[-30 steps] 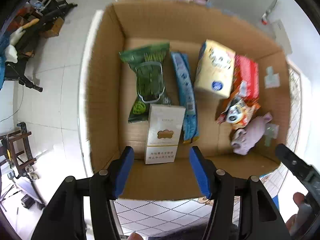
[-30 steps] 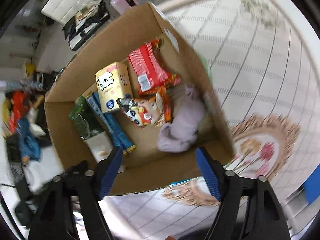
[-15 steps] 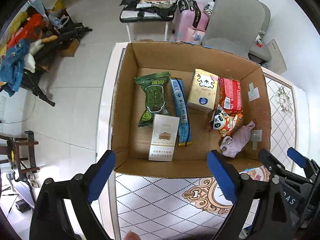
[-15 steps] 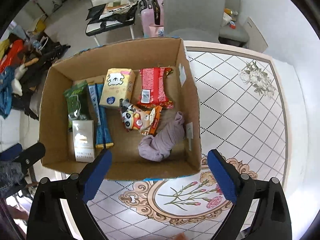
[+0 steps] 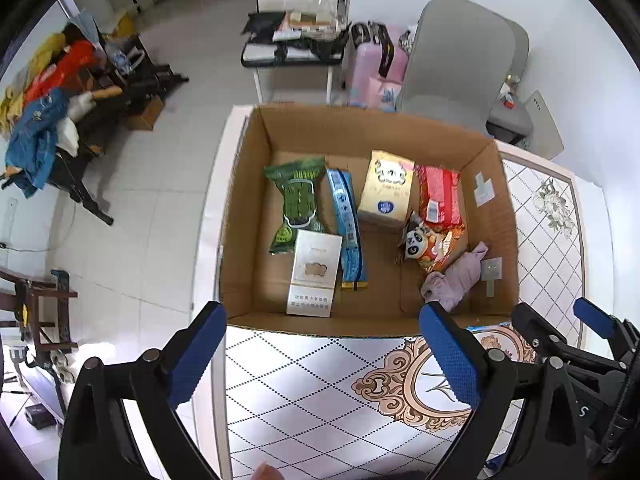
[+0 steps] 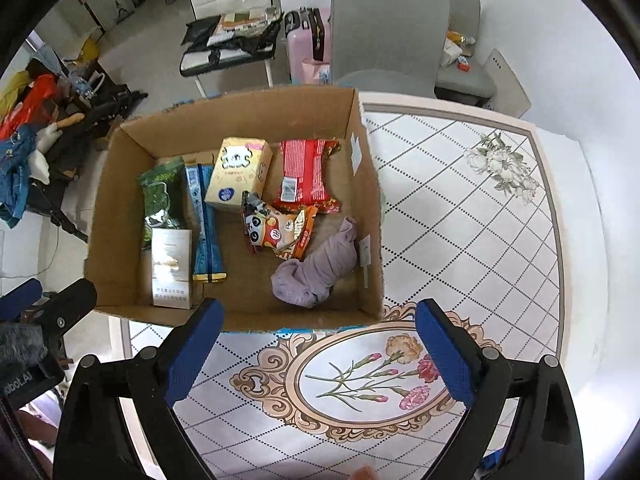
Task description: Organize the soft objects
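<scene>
1. You look close to finished: every soft item in view already lies inside the box (image 5: 244,216), which sits on the counter (image 6: 460,240), and nothing loose shows on the patterned cloth beside it.
2. Your left tongs (image 5: 324,360) and right tongs (image 6: 316,356) are both spread wide and hold nothing; each hangs over the counter on the near side of the box.
3. What may be left is tidying only: the panda pack (image 6: 276,230) lies askew, overlapping the red pack (image 6: 306,176).
4. The cloth (image 6: 320,264), a crumpled lilac bundle, sits in the near right corner, touching the panda pack.
5. The green pack (image 5: 298,200), blue pack (image 5: 346,224) and white carton (image 5: 314,272) lie in a row on the left; the tissue pack (image 5: 386,186) sits mid-box.
</scene>
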A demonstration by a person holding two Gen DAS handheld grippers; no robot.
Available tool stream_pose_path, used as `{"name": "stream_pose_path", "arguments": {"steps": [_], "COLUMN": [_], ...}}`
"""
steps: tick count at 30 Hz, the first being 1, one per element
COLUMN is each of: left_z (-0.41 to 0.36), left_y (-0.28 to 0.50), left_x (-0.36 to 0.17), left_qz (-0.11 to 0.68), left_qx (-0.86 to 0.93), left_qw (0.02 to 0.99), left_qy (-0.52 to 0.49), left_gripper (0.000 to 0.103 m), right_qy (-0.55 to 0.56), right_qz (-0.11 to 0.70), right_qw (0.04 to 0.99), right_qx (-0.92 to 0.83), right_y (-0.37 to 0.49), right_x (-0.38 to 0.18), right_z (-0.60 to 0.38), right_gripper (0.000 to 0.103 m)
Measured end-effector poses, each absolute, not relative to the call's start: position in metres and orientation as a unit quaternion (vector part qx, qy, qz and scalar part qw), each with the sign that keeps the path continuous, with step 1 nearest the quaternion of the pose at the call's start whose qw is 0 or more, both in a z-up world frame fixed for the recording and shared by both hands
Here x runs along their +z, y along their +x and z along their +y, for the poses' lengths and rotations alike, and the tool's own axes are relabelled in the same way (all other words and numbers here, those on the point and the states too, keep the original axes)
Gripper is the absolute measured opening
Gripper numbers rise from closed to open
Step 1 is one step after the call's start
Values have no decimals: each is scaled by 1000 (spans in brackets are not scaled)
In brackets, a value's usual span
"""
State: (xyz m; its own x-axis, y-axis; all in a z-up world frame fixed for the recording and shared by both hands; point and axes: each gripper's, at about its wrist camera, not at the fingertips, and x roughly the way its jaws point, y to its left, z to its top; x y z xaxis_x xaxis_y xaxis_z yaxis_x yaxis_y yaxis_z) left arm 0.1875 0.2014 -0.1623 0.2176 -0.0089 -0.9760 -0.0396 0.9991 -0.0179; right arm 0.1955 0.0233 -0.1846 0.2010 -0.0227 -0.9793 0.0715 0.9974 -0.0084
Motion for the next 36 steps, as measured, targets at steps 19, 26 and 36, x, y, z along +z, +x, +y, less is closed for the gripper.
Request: {"name": "stream_pose_path", "arguments": {"steps": [19, 26, 36], "left_z": [191, 185, 179], "left_y": [85, 56, 39], "left_x": [0, 28, 41], "left_qz": [515, 500, 489], "left_qx": [14, 10, 12], "left_qw": [857, 866, 872], "left_qy": [-14, -10, -13], "left_gripper": [99, 99, 99], "right_qy": [21, 18, 18], "right_qz": [523, 505, 499], "right_qw": [852, 863, 867], "right_qx": [17, 11, -4], "right_y": [84, 57, 42], "right_x": [2, 36, 53], "right_z": [11, 2, -12], "right_gripper": [98, 98, 98]}}
